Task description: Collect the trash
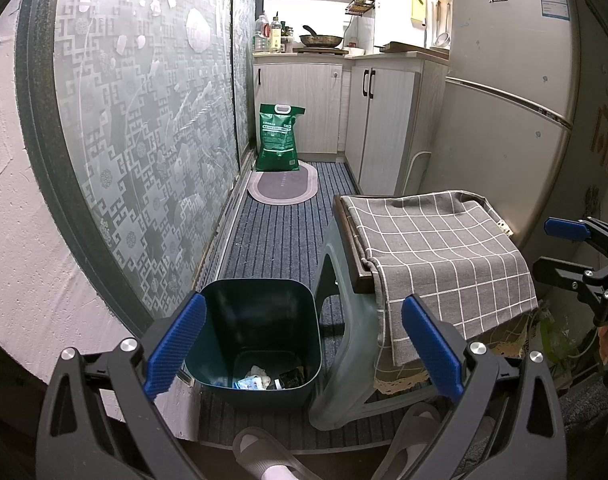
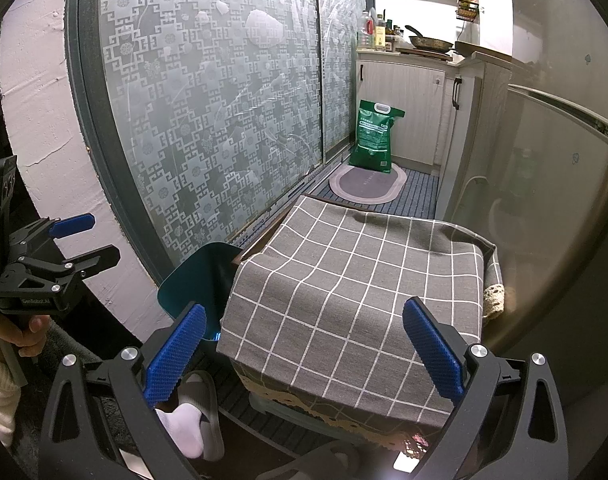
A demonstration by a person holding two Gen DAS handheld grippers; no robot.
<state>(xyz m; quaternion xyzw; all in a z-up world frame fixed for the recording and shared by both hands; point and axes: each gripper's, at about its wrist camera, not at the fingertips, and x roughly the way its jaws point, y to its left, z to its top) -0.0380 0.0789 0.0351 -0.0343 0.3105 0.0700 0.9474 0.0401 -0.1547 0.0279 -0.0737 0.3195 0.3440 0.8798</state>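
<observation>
Dark green, the bin [image 1: 255, 336] stood at twelve o'clock, just below your left gripper [image 1: 304, 354], trash [image 1: 259, 380] lying in its bottom. Both tools gaped empty; your right gripper [image 2: 304, 354] faced the checked cloth [image 2: 356, 292], bin at ten o'clock.

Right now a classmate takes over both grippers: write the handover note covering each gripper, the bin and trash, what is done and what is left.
Left gripper: open, empty, above the bin.
Right gripper: open, empty, over the checked cloth.
Trash bin: dark green, on the floor left of the cloth-covered stool, against the sliding door.
Done: several scraps of trash lie in the bin's bottom.
Left: no loose trash shows on the cloth or the carpet; check hidden spots before stopping.
</observation>
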